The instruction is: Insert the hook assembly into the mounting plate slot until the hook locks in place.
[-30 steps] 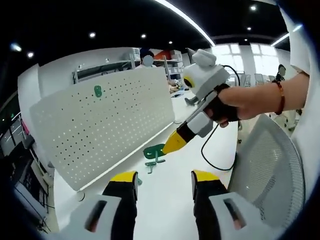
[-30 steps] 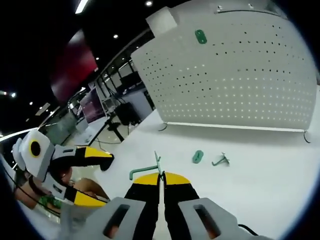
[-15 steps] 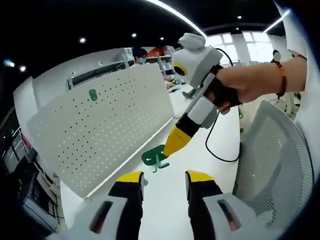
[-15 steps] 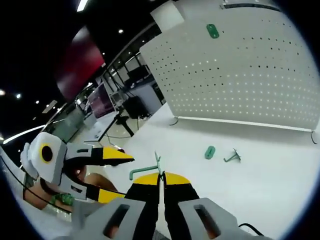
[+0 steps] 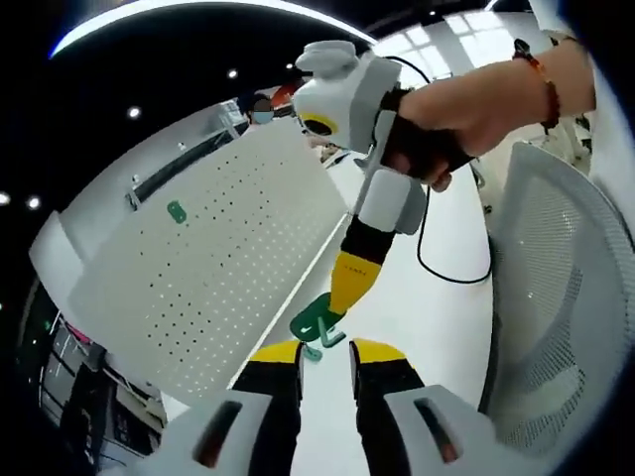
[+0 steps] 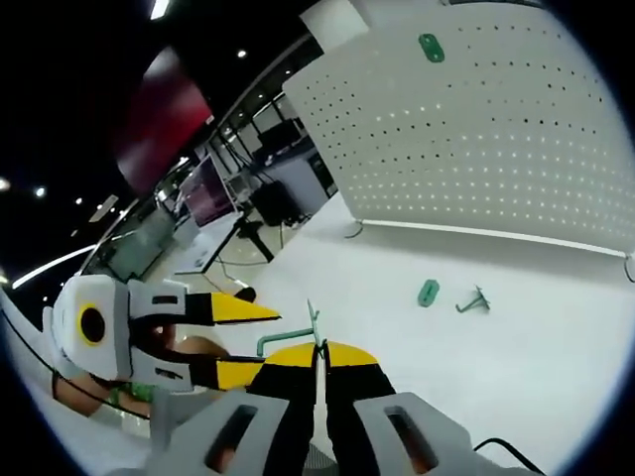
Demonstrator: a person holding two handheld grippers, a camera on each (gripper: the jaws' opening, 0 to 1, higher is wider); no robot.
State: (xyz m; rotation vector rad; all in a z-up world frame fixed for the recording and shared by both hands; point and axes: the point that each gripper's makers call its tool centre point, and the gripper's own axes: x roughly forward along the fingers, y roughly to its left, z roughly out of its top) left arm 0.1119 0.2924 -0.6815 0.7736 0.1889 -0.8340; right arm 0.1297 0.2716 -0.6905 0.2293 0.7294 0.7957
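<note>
In the right gripper view my right gripper (image 6: 320, 349) is shut on a green wire hook assembly (image 6: 288, 337), thin rod sticking up between the jaws. In the left gripper view the same right gripper (image 5: 347, 283), held by a hand, carries the green hook assembly (image 5: 316, 323) just above my left gripper (image 5: 325, 357), whose yellow-tipped jaws stand a little apart with nothing between them. The left gripper (image 6: 233, 340) also appears low on the left. The white pegboard (image 5: 218, 258) stands upright with a small green mounting plate (image 5: 177, 211) on it; the pegboard (image 6: 476, 129) and plate (image 6: 431, 47) are far off.
On the white table (image 6: 536, 367) lie a loose green plate (image 6: 428, 292) and a second green hook (image 6: 473, 300) in front of the pegboard. A grey mesh chair back (image 5: 556, 297) stands at the right, with a black cable (image 5: 446, 273) on the table. Desks and monitors fill the background.
The left gripper's jaws have drawn closer together. The right gripper with the hook has come nearer, now just above the left jaws. Both views have tilted.
</note>
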